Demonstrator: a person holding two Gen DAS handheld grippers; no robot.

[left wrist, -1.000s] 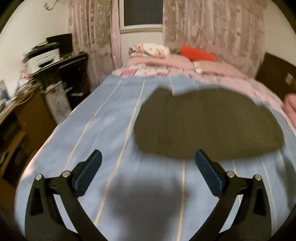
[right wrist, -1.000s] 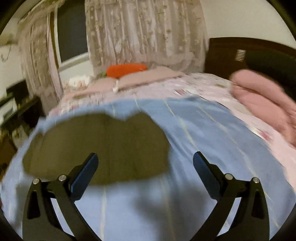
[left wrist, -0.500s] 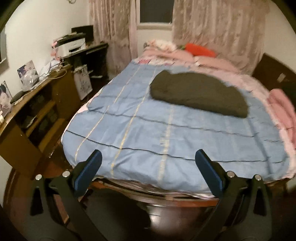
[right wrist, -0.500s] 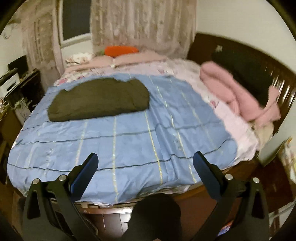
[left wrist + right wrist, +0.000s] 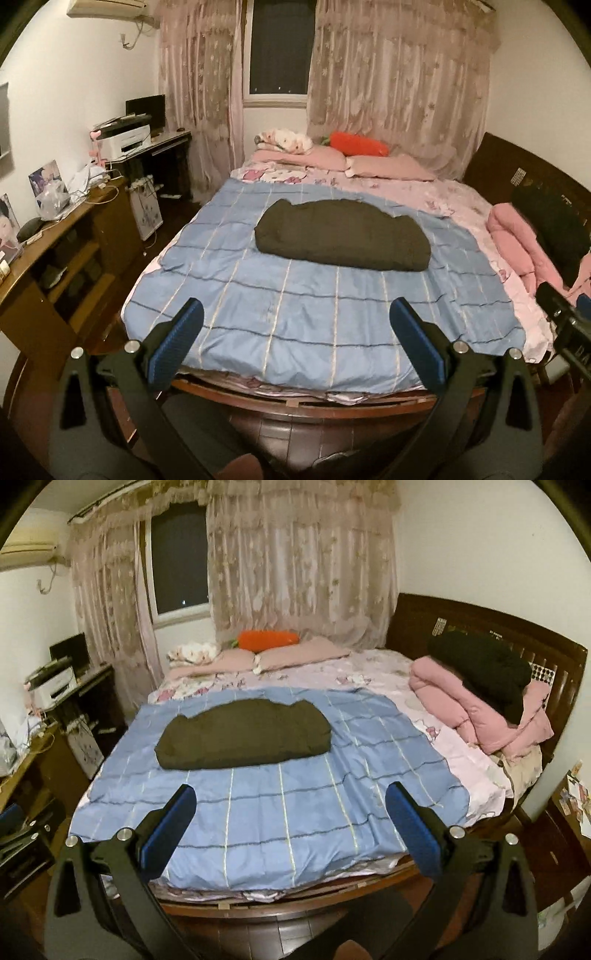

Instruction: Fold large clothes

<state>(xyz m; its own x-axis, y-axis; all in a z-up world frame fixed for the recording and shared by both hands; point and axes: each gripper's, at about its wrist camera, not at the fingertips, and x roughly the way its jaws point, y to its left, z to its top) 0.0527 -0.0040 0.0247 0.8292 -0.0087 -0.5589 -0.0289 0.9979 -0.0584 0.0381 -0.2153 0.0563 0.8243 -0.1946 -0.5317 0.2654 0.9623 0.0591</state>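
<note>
A dark olive garment (image 5: 343,236) lies folded into a long bundle on the blue checked sheet (image 5: 314,314) in the middle of the bed; it also shows in the right wrist view (image 5: 243,733). My left gripper (image 5: 295,341) is open and empty, held back beyond the foot of the bed. My right gripper (image 5: 290,819) is also open and empty, likewise off the foot of the bed. Part of the right gripper (image 5: 565,321) shows at the right edge of the left wrist view. Neither gripper touges the garment.
A pink quilt (image 5: 476,709) with a black garment (image 5: 484,672) on it lies by the headboard at the right. Pillows and an orange carrot cushion (image 5: 358,144) are at the far end. A wooden desk (image 5: 55,236) stands to the left.
Both grippers have pulled far back from just above the garment to beyond the foot of the bed. The folded garment has stayed in place.
</note>
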